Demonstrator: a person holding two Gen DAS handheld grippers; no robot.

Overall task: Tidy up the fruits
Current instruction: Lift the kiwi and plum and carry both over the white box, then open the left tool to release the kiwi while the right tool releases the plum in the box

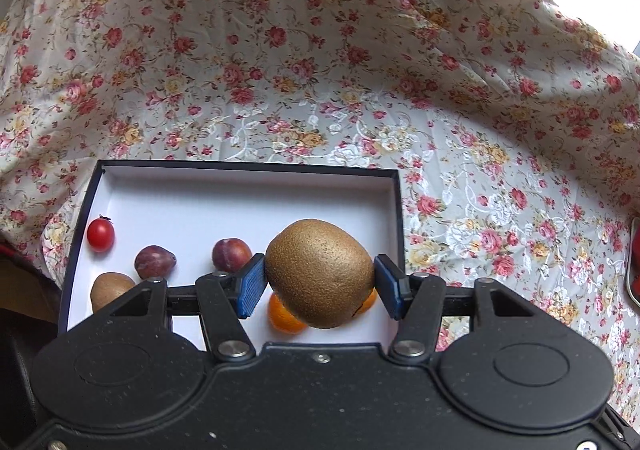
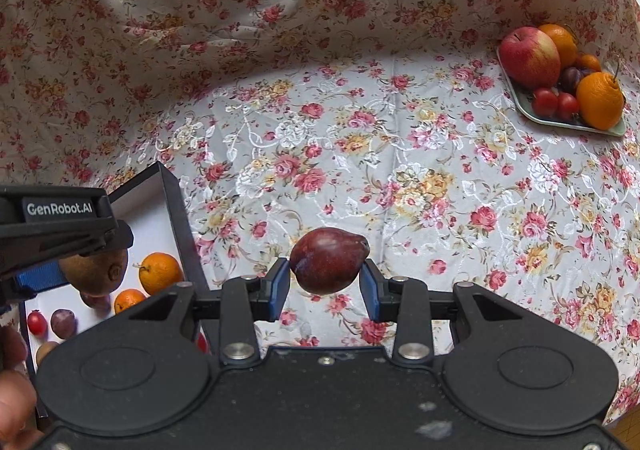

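Kiwi [image 1: 320, 274] sits pinched between the blue pads of the left gripper [image 1: 319, 286] at lower centre of the left wrist view, hanging over the right part of the white-floored box [image 1: 240, 190]. Beneath it lie an orange [image 1: 282, 318], two plums [image 1: 154, 262], a cherry tomato [image 1: 100, 235] and a second kiwi [image 1: 110, 290] toward the lower left. The step looks like the drop-off: the next move calls for lowering into bare floor, which lies in the box's upper half, clear of its dark right wall.

Right wrist view: the right gripper [image 2: 325, 284] clamps a dark plum [image 2: 328, 260] at lower centre, over the floral cloth [image 2: 360, 154], just right of the box [image 2: 172, 194]. It must cross that wall leftward, where the left gripper [image 2: 48, 250] already crowds the space. A tray [image 2: 560, 122] of fruit sits well apart, upper right.
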